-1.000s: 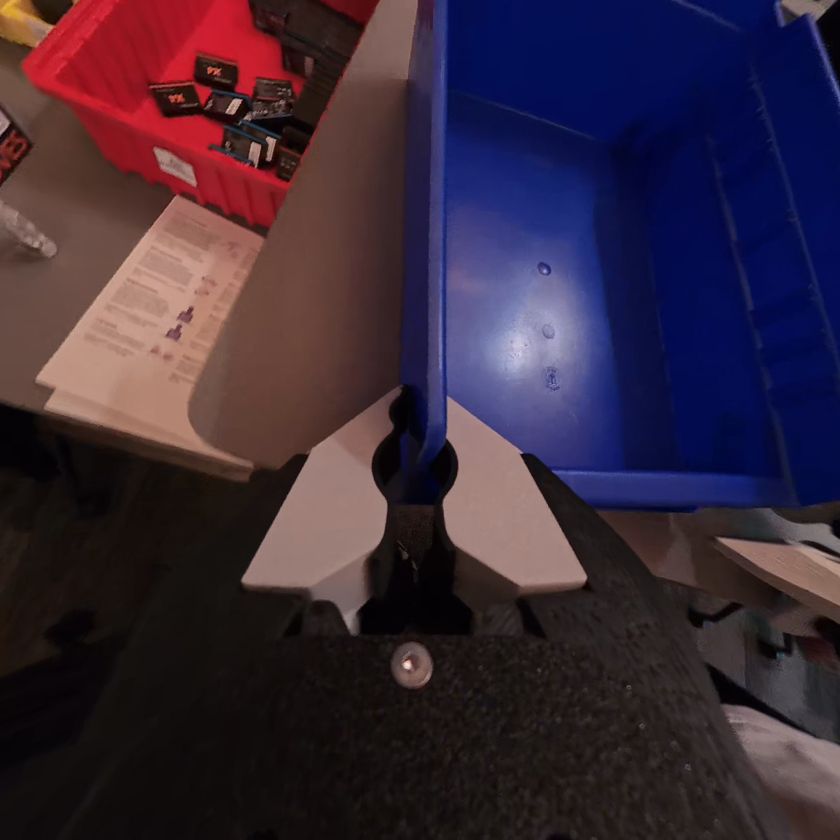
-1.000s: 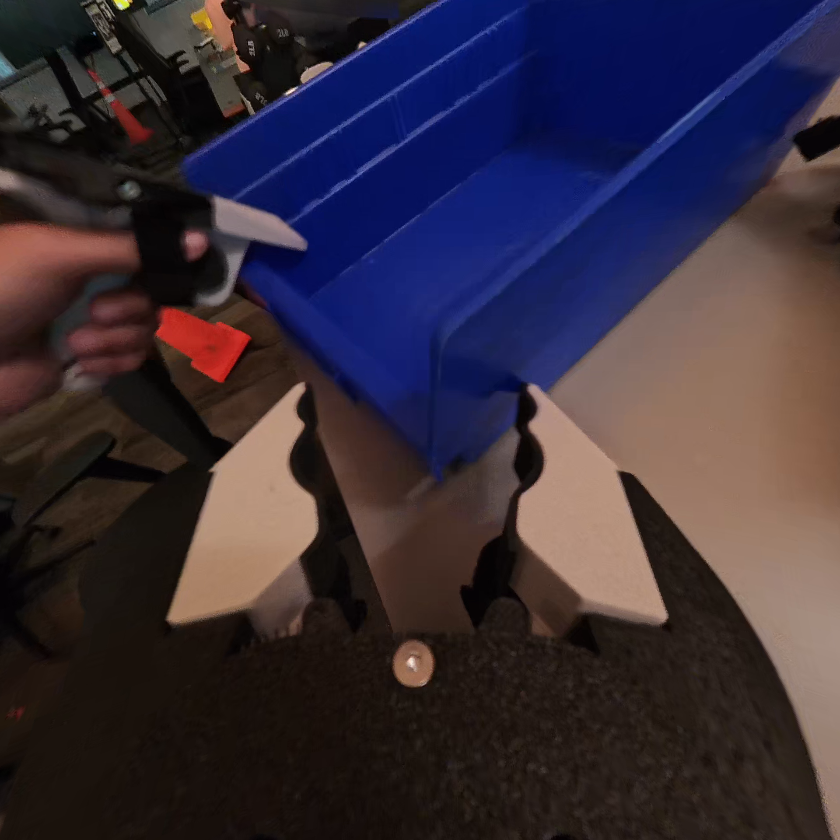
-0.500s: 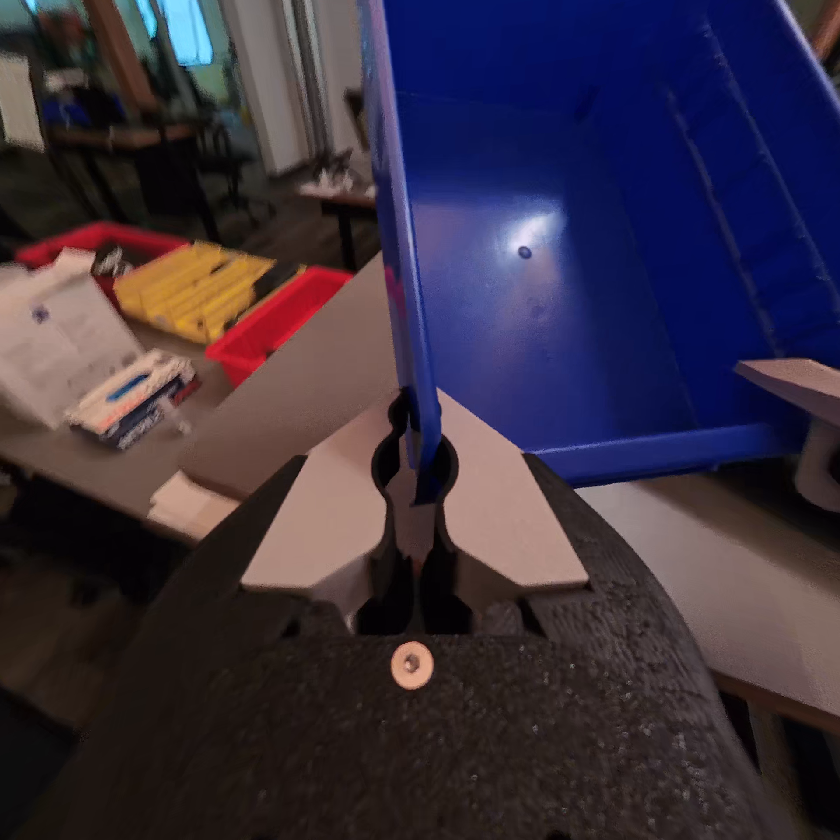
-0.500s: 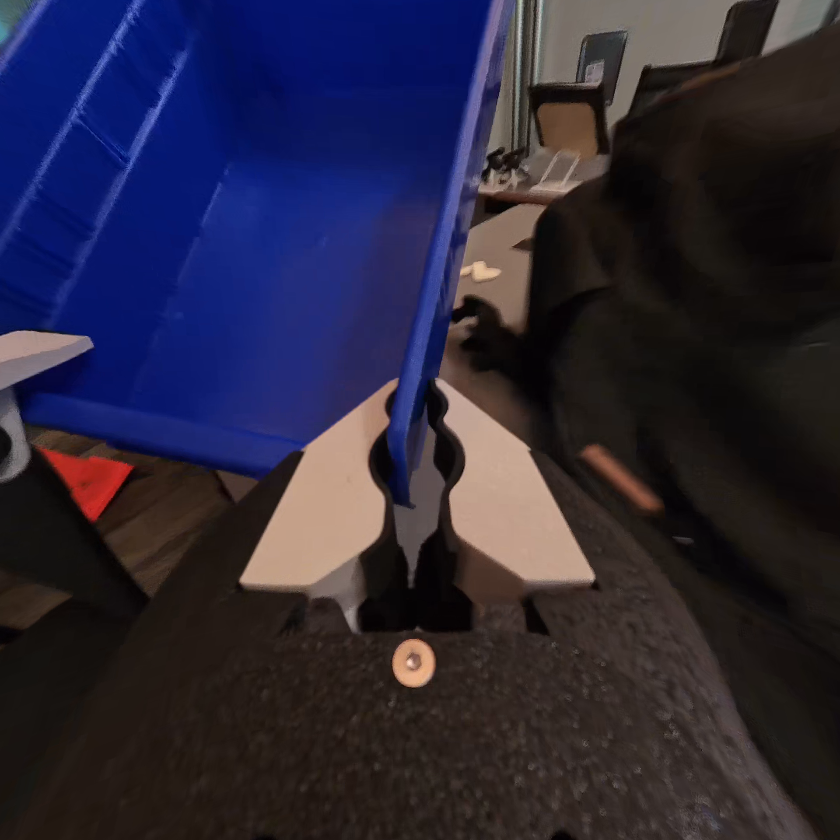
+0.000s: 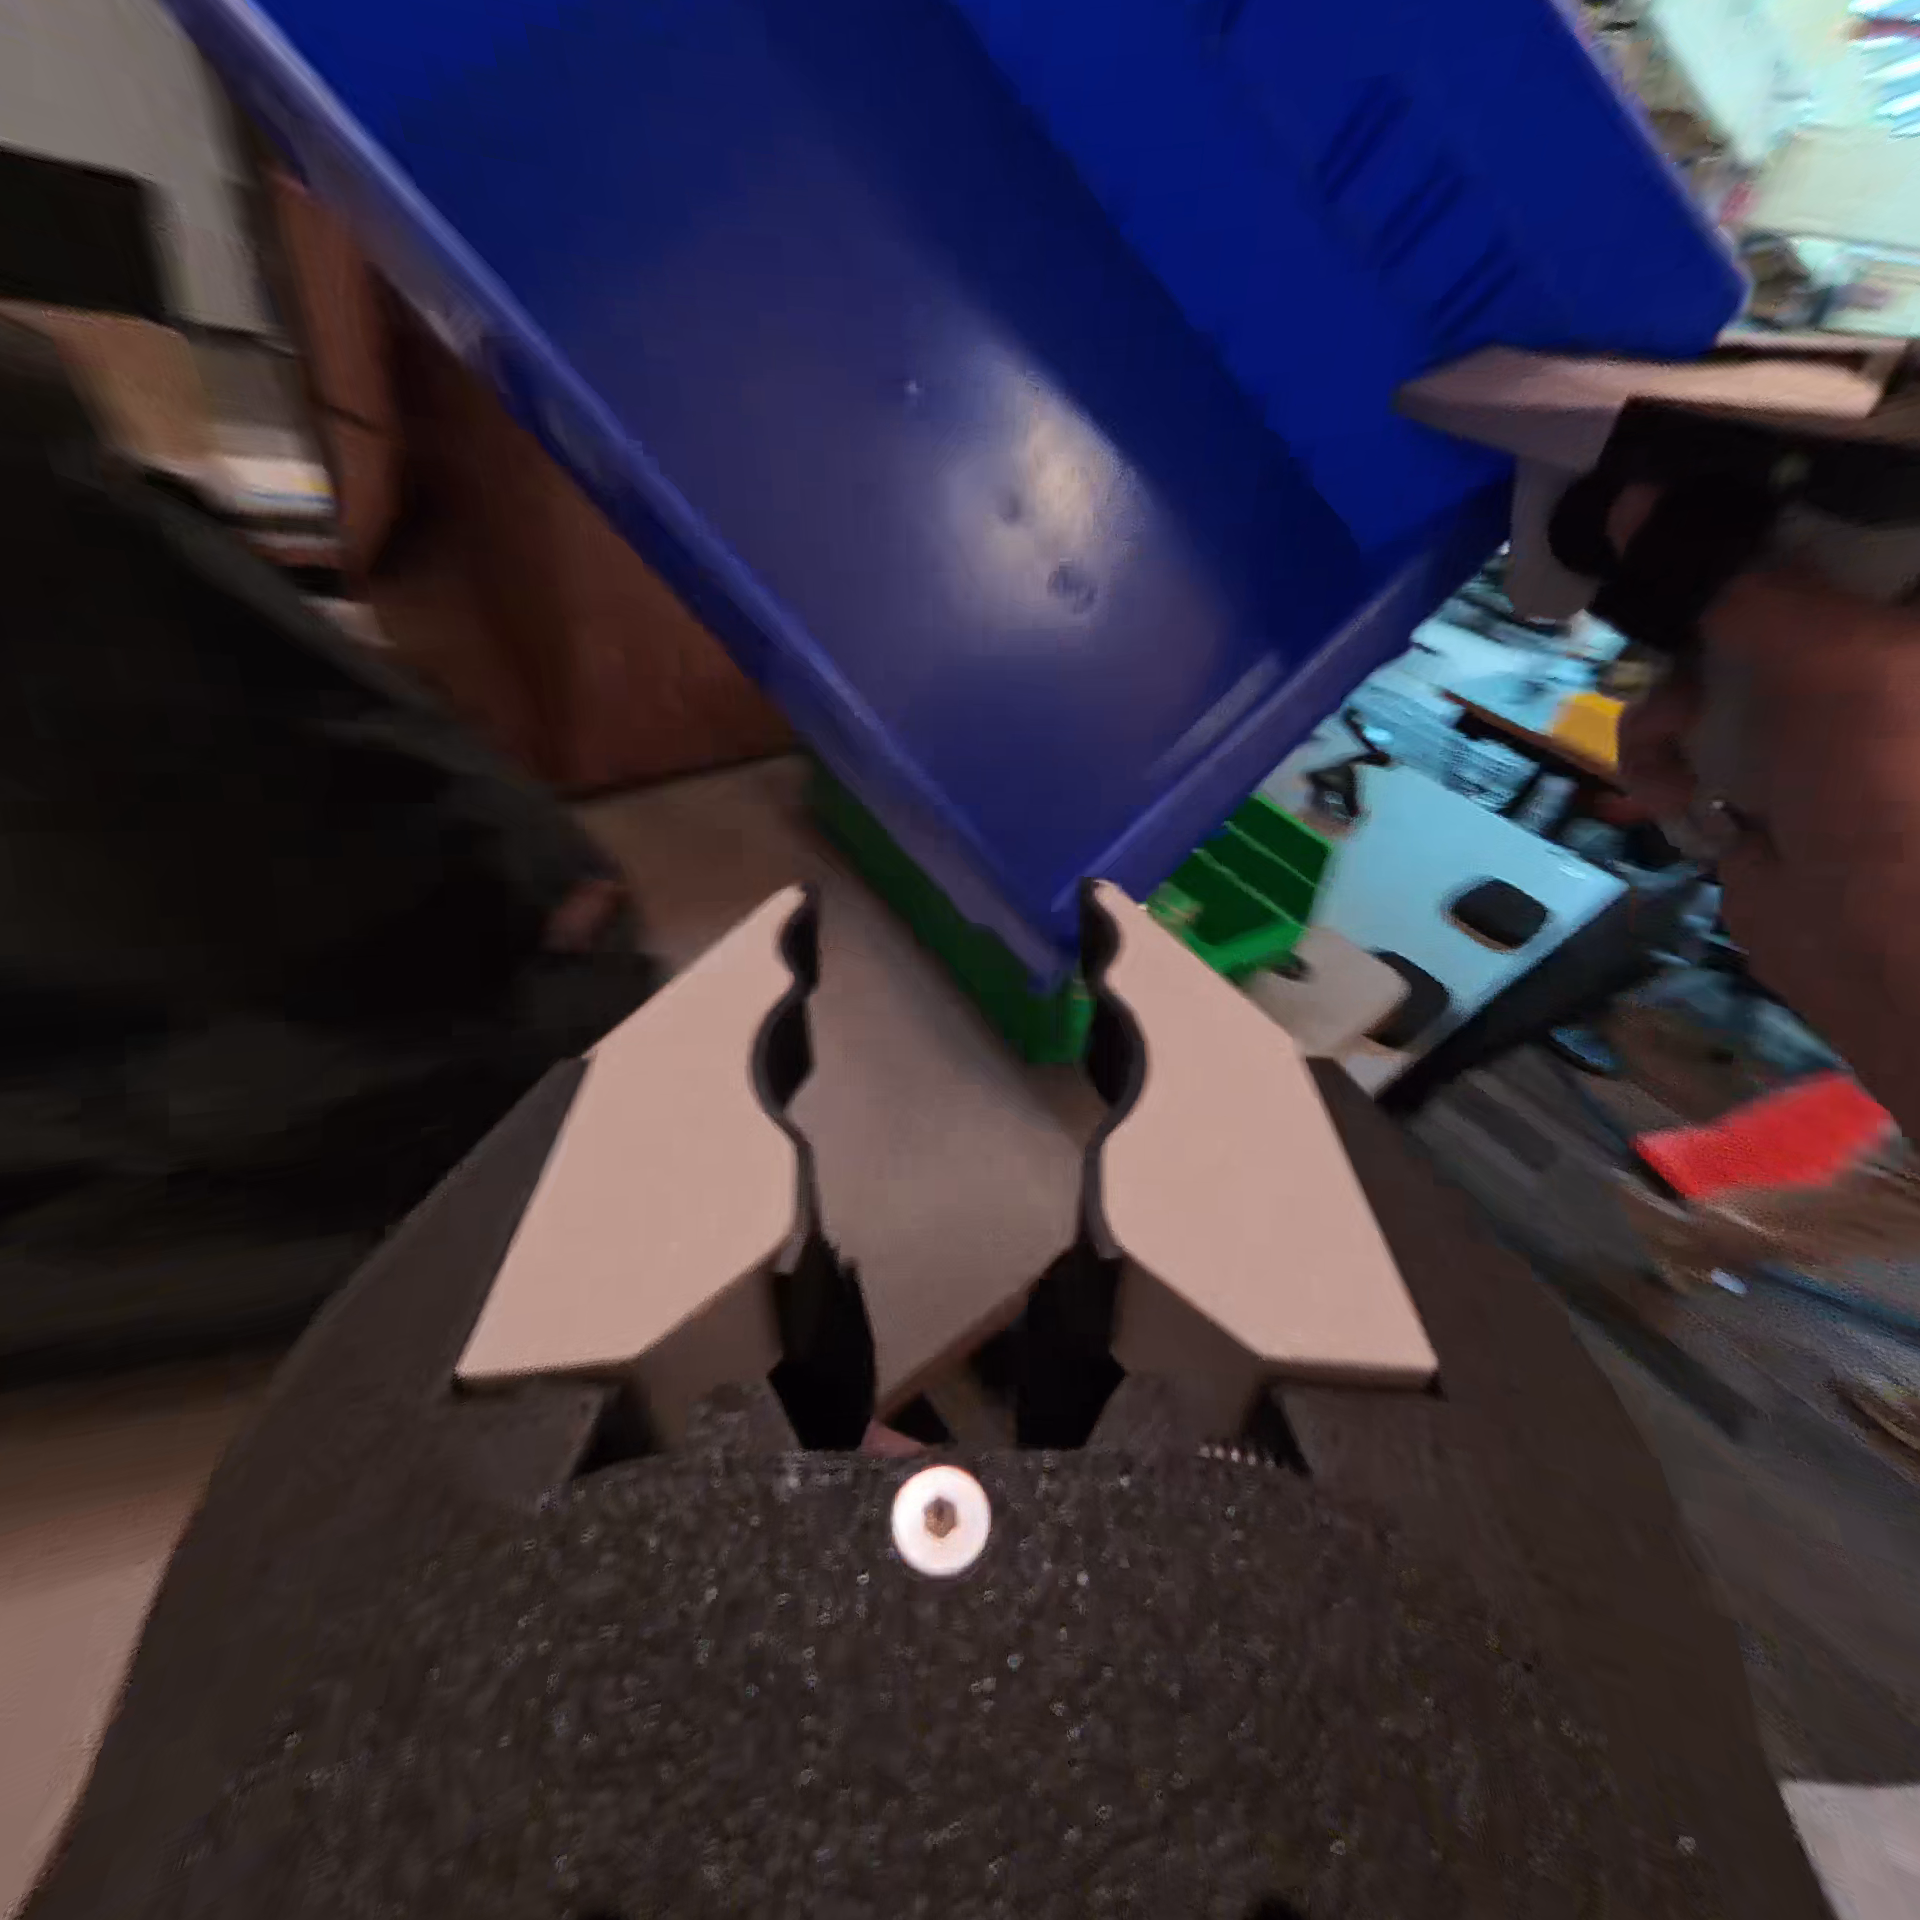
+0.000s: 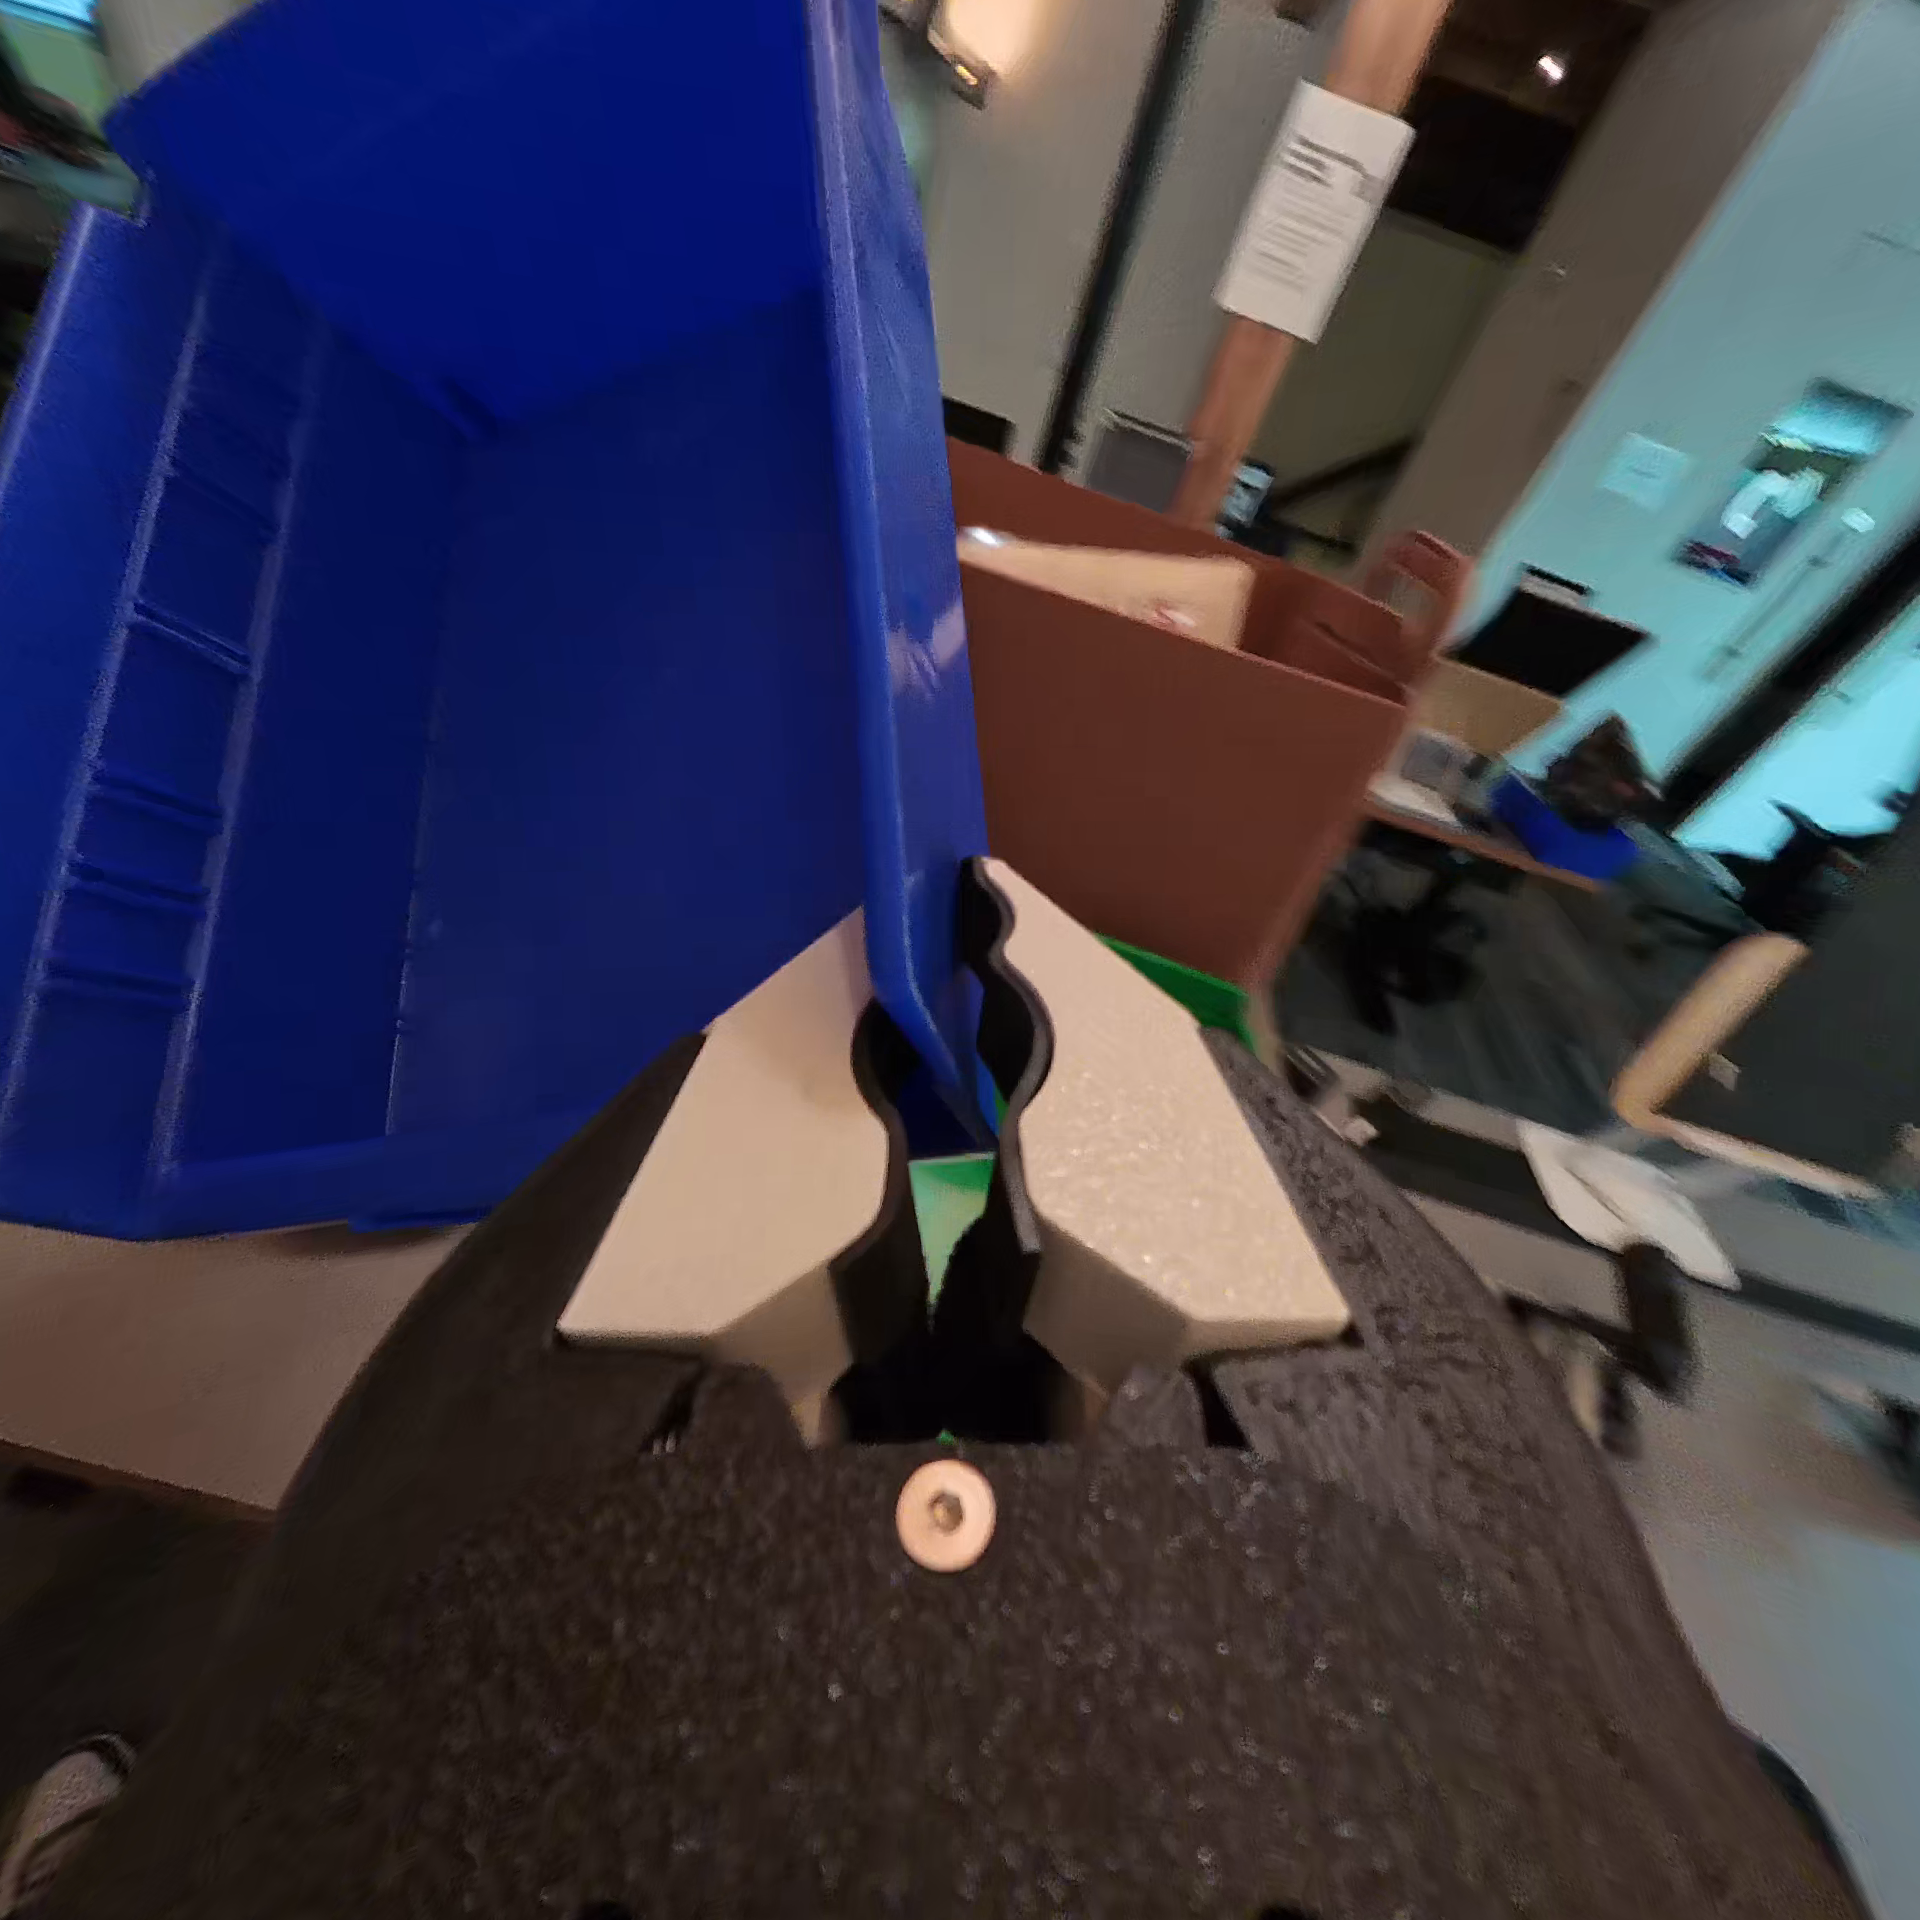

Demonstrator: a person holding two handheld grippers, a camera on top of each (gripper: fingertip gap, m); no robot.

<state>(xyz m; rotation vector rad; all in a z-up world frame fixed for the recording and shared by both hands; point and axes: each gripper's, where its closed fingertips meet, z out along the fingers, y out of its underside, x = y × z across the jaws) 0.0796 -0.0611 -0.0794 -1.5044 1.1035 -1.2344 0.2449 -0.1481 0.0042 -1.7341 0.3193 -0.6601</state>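
An empty blue plastic bin (image 5: 935,364) hangs tilted over a beige table (image 5: 935,1153). My left gripper (image 5: 945,914) is open and empty; the bin's lower corner sits just off its right fingertip (image 5: 1143,966). A green bin (image 5: 977,977) lies under that corner. My right gripper (image 6: 920,935) is shut on the blue bin's (image 6: 468,675) side wall, near its lower end. In the left wrist view the right gripper (image 5: 1558,416) shows at the upper right, on the bin's far wall, with a hand (image 5: 1829,831) behind it.
A brown cardboard box (image 6: 1153,727) stands just behind the bins. The green bin (image 6: 1174,977) also shows beside my right fingers. A dark shape (image 5: 208,831) fills the left of the left wrist view. Chairs, desks and a red patch on the floor (image 5: 1766,1132) lie beyond.
My left gripper has opened and let go of the blue bin's wall. The bin has swung and tilted, now held by the right gripper alone, over a green bin.
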